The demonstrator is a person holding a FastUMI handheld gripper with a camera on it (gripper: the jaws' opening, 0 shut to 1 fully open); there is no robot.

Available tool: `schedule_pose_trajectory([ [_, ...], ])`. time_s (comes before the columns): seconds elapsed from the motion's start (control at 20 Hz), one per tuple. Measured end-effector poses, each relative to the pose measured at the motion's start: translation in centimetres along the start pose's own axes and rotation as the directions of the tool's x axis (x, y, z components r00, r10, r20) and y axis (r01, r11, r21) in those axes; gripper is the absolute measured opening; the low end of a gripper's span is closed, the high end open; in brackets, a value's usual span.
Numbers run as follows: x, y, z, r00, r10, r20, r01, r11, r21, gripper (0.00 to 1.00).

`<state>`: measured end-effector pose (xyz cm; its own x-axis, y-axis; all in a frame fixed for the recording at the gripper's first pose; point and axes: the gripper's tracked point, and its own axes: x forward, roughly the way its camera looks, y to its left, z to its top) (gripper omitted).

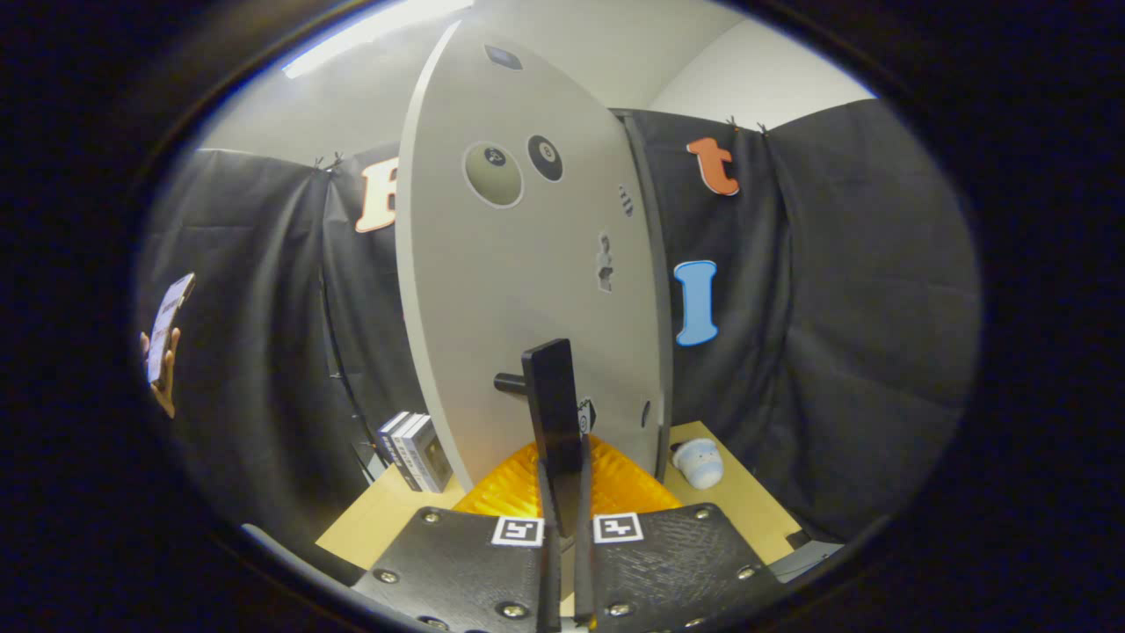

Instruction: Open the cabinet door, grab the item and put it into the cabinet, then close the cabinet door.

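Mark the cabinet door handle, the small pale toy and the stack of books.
cabinet door handle (552, 406): gripper view, on its dark upright bar.
small pale toy (699, 462): gripper view, on its rounded body.
stack of books (415, 450): gripper view, on the spines.

The cabinet door (518, 290) is a pale grey panel that stands upright straight ahead of the tool (562, 492), carrying a few stickers, among them two round ball pictures high on its face. Its dark handle (552, 413) juts out on a short peg low on the panel, and the tool's two fingers are drawn close on the handle's lower end. A small pale blue-and-white item (699, 463) lies on the bench (747, 501) just beside the door's right edge.
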<state>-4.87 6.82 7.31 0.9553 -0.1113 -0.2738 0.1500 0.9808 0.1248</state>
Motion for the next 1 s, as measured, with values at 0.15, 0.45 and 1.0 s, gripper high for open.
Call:
schedule_pose_trajectory([
  [0.15,-0.7,-2.5,0.1,0.997,-0.071,-0.006,0.072,0.997,0.036,0.06],
  [0.45,-1.6,-9.1,0.0,0.987,-0.159,-0.021,0.16,0.987,0.033,0.06],
  [1.0,-1.9,-15.1,-0.1,1.0,-0.012,-0.015,0.013,0.998,0.068,0.01],
])
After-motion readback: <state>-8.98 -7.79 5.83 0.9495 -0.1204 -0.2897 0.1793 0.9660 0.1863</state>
